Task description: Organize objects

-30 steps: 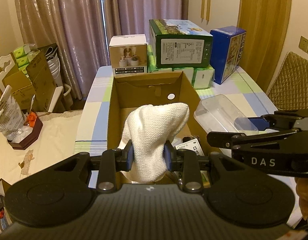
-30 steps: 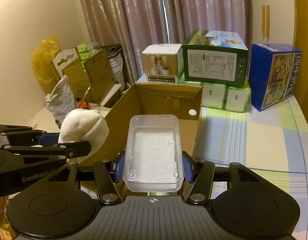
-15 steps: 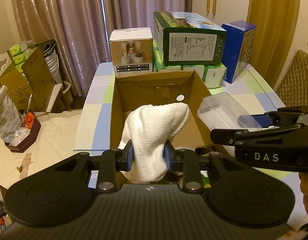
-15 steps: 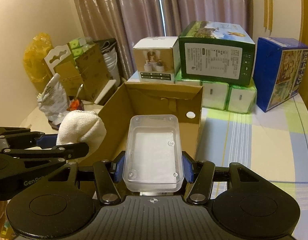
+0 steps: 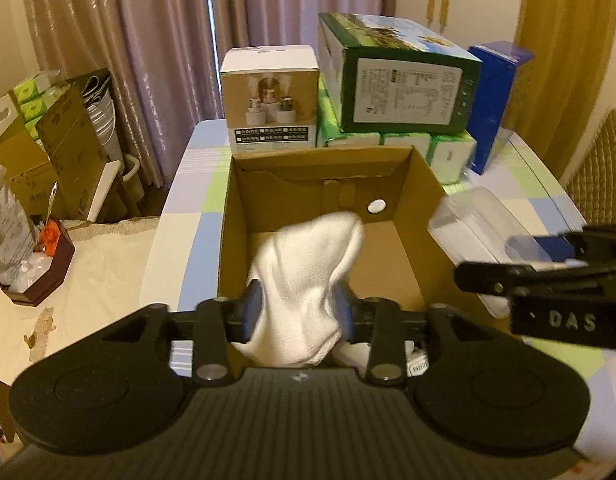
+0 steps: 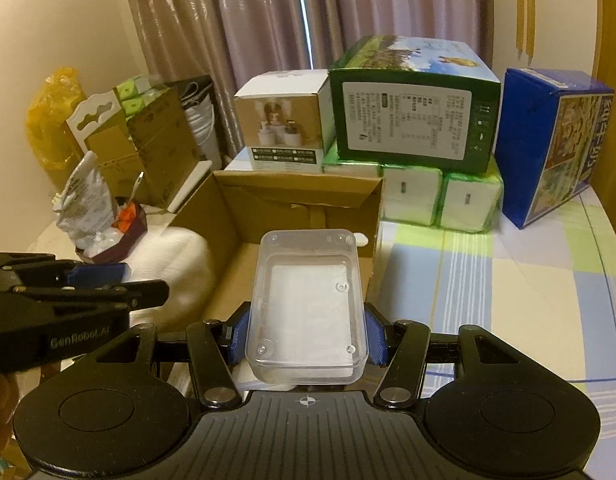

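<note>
Left gripper [image 5: 295, 312]: clenched on a white knitted cloth [image 5: 308, 276], bundle standing up between the jaws, above the near end of the open cardboard box [image 5: 228, 216].
Right gripper [image 6: 306, 338]: clamped on a clear plastic container [image 6: 308, 304] by its long sides, held level over the box's right side, near its right wall [image 6: 373, 216].
Box contents: mostly hidden behind the cloth; small white items just visible at the near end [image 5: 417, 360].
Step in hand, by judgement: carrying both items clear of the box or to a new spot; cannot tell which.
Doing it well: keep the container level and squeezed evenly, thin walls likely to flex; lift the cloth's hanging tail over the box rim before any sideways travel; keep the two grippers apart.
Table [image 6: 507, 300]: checked cloth, bare patch right of the box, likely room for setting down.
Change from earlier: both views further back and higher, more of the box floor in sight, cloth blurred and leaning right, both grips unchanged.
</note>
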A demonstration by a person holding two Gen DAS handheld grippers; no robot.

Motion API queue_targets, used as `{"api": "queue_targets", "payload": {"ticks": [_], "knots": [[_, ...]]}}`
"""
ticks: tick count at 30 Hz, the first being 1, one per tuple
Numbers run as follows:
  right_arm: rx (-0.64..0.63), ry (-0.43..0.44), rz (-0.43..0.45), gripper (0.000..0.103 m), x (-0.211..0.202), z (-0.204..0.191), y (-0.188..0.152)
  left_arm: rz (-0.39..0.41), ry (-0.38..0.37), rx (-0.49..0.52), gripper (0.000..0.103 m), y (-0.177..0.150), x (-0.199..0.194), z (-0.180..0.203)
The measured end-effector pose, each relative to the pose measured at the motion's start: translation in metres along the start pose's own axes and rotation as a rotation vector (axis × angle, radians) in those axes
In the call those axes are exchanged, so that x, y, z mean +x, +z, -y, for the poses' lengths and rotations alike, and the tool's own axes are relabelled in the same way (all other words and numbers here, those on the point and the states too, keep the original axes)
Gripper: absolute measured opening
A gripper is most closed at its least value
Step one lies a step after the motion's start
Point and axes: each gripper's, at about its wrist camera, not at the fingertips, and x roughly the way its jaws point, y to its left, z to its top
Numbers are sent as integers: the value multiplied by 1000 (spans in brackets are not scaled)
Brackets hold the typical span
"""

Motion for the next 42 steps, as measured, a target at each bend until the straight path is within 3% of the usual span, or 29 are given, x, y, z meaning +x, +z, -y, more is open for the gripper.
{"api": "queue_targets", "payload": {"ticks": [19, 20, 21, 22, 24, 34, 38, 42], "knots": [[47, 70, 15, 54, 2, -6, 10, 37, 20, -4, 51, -7, -27, -11], [56, 92, 23, 57, 4, -6, 13, 37, 22, -6, 51, -8, -29, -12], [69, 109, 34, 77, 6, -5, 15, 37, 24, -12, 51, -9, -30, -15], [84, 112, 47, 90, 6, -4, 17, 37, 25, -21, 52, -10, -31, -17], [103, 111, 71, 90, 3, -1, 18, 36, 25, -40, 52, -13, -36, -21], [119, 80, 71, 90, -48, 17, -17, 75, 11, -77, 75, -42, -77, -16], [128, 52, 63, 91, -75, 19, -43, 100, 13, -78, 90, -56, -99, -8], [138, 23, 59, 100, -103, 15, -71, 119, 23, -74, 102, -72, -124, -1]]}}
